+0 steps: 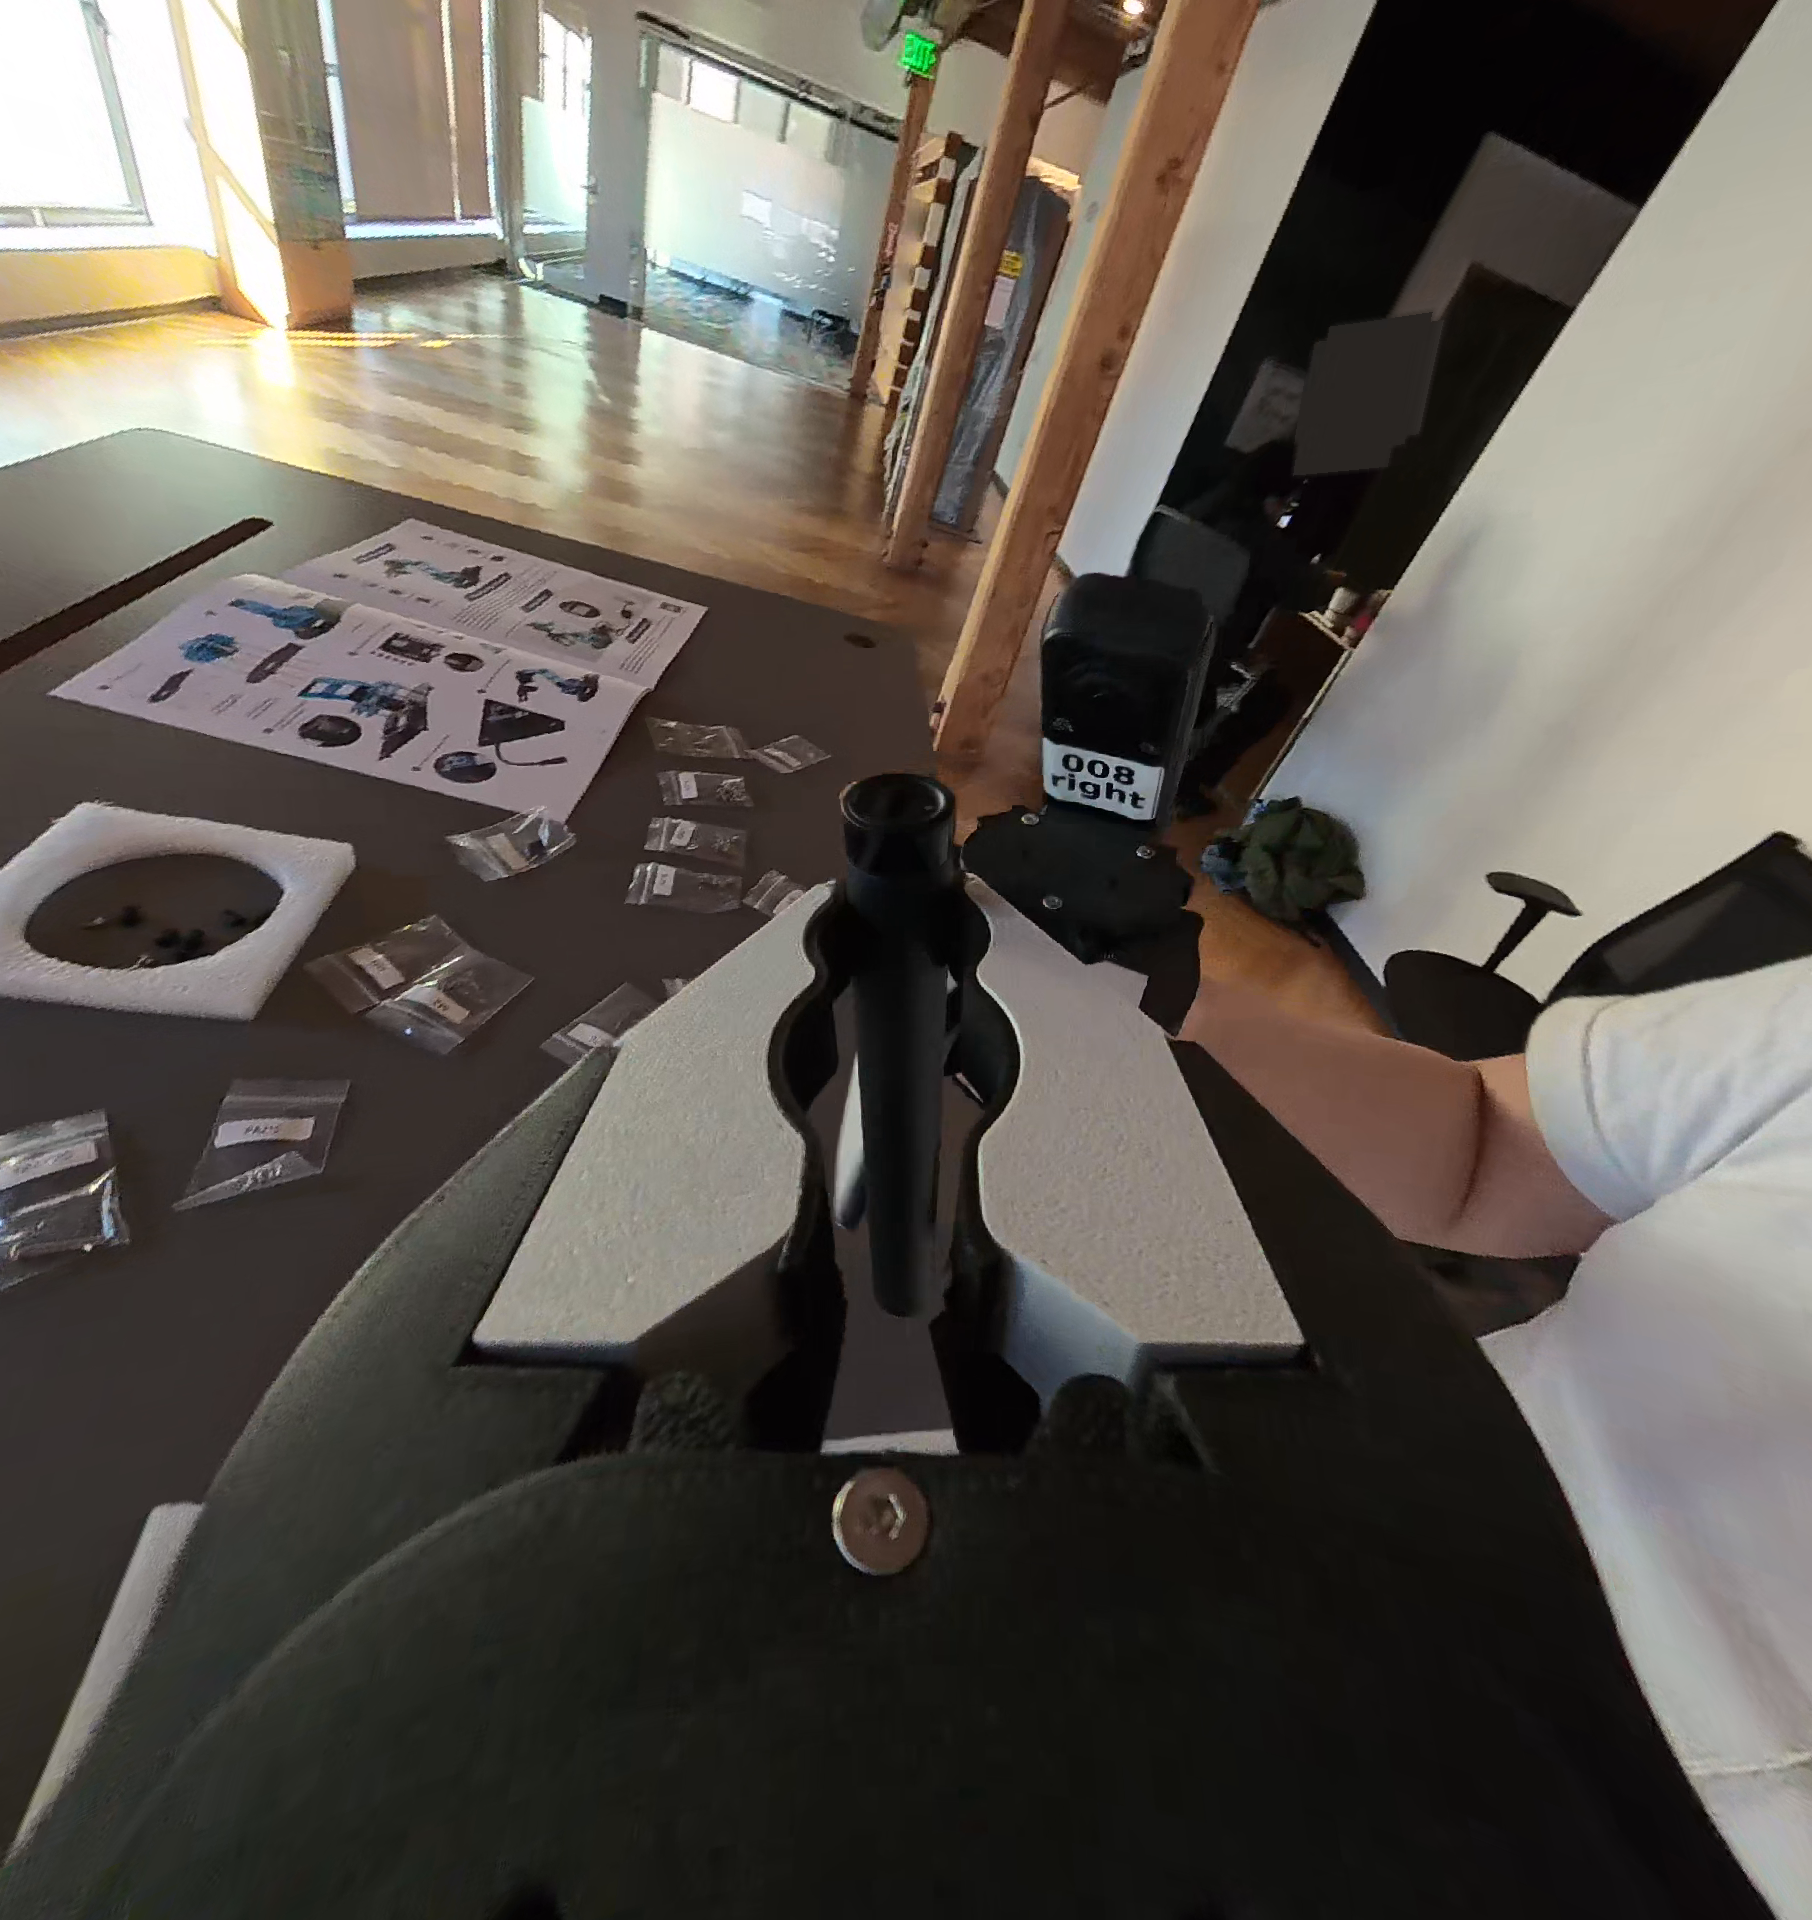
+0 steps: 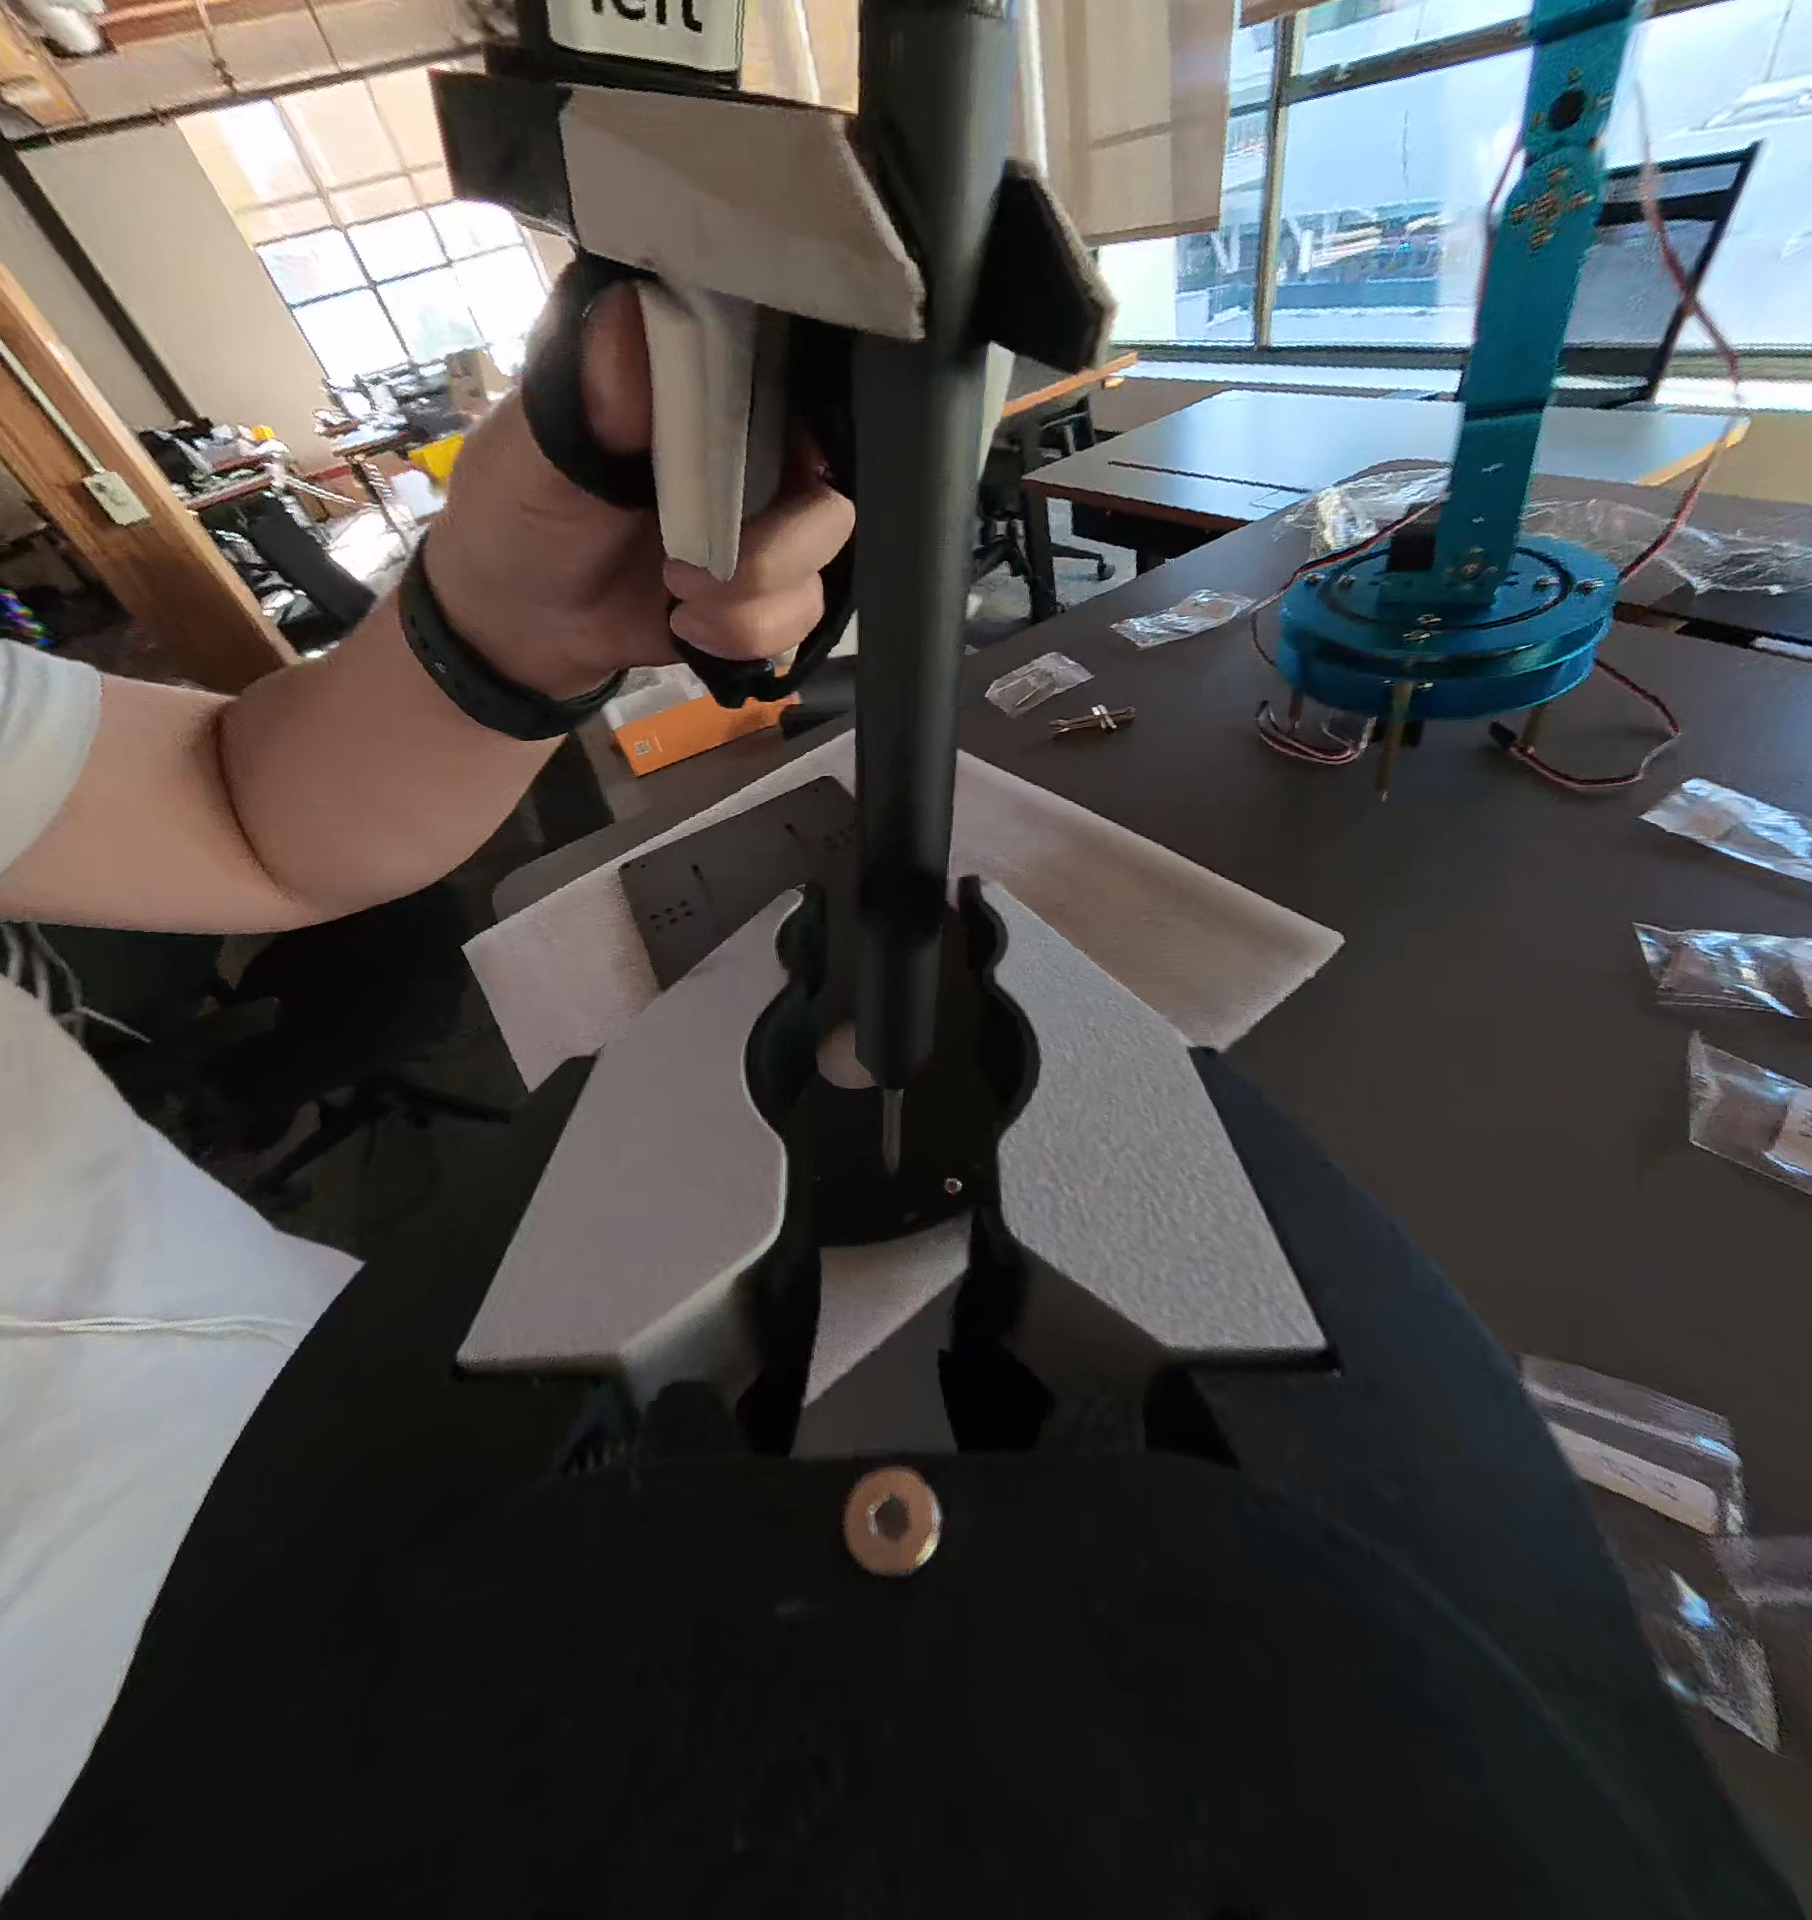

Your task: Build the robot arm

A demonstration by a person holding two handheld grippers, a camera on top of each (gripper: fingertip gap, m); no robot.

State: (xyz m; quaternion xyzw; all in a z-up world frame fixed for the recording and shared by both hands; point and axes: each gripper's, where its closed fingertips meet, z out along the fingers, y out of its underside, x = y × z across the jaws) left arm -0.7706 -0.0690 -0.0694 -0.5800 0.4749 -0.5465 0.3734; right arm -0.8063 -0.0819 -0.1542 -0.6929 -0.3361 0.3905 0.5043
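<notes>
Screwdriver [image 1: 897, 1039], a slim black one, was the thing both views centred on. In the left wrist view it stood between the white fingers of the left gripper [image 1: 894, 914], which were pressed together on its shaft, so the tool was kept steady and upright, with its round cap at the top. Behind it, on the dark table [image 1: 154, 1455], lay an open instruction booklet [image 1: 382, 665], many small clear bags [image 1: 268, 1138] of parts, and a white foam frame [image 1: 143, 909] with some loose black bits inside its hole. The other gripper [image 1: 1110, 831] showed just beyond the cap, held by a bare forearm.

In the right wrist view the screwdriver [image 2: 907, 623] came down from above, where the left gripper [image 2: 943, 291] clamped it, and its thin metal tip hung just over a round black plate [image 2: 912, 1174]. The right gripper [image 2: 891, 935] appeared to pinch this plate by its edges, probably to stop it from turning, although I could not tell for sure whether the fingers really touched it. White foam [image 2: 1141, 914] lay under the plate. Farther right stood a blue round base with an arm [image 2: 1453, 582] and red wires.
</notes>
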